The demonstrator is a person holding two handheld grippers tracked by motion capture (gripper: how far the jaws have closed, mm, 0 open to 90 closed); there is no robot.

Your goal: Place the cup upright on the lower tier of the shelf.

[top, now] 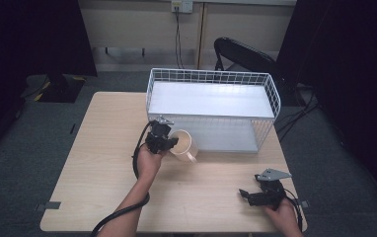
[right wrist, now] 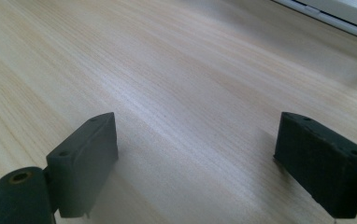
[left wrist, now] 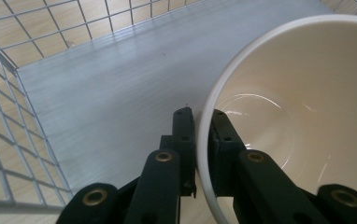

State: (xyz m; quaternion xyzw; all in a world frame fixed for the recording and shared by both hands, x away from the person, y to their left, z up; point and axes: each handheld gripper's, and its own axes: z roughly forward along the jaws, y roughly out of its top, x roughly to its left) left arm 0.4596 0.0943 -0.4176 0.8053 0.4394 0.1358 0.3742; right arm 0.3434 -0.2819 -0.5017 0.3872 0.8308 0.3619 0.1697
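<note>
A cream mug (top: 184, 144) hangs tilted at the open front of a white wire rack (top: 211, 79), its handle toward the table's near side. My left gripper (top: 169, 144) is shut on the mug's rim. In the left gripper view one jaw is outside the wall and one inside the mug (left wrist: 303, 112), with the left gripper (left wrist: 202, 116) pinching the rim above the rack's grey lower shelf (left wrist: 111, 93). My right gripper (top: 245, 194) rests near the table's front right edge, open. The right gripper (right wrist: 195, 135) has nothing between its wide-apart jaws, just bare wood.
The rack stands at the table's (top: 102, 163) far middle with a grey upper shelf (top: 208, 98) and wire walls (left wrist: 8, 140). A black folding chair (top: 243, 54) stands behind it. Dark screens flank the scene.
</note>
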